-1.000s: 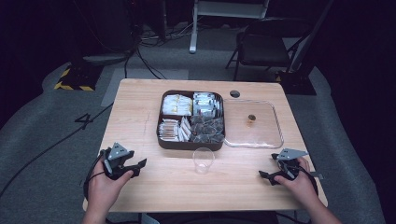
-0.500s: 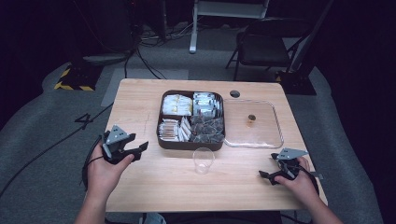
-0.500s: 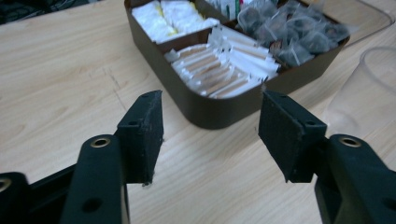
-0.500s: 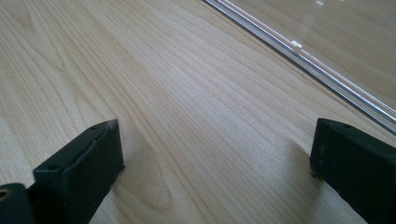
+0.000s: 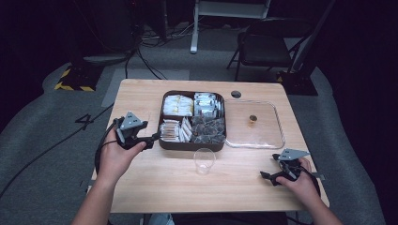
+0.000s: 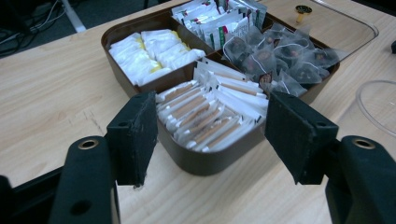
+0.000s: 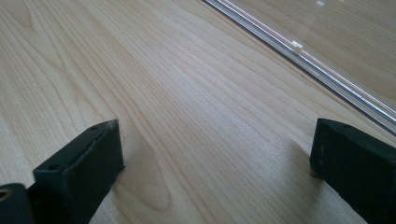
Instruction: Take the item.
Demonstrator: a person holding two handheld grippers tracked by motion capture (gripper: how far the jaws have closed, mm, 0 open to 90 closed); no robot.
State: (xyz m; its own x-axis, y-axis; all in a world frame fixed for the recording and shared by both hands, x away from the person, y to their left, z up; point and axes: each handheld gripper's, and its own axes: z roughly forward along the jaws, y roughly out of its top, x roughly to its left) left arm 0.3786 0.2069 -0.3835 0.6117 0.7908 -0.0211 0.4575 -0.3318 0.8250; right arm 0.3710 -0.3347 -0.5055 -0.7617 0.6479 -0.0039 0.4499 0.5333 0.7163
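Left gripper spread wide, poised at the brown tray's near corner.
Just ahead between its jaws lie paper stick sachets: light, limp, slippery, best pinched across the middle; pyramid tea bags beyond. Right gripper rests spread.

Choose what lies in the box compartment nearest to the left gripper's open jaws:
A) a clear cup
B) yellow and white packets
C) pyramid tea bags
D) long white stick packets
D: in the left gripper view, the left gripper frames the long white stick packets in the near compartment of the brown box.
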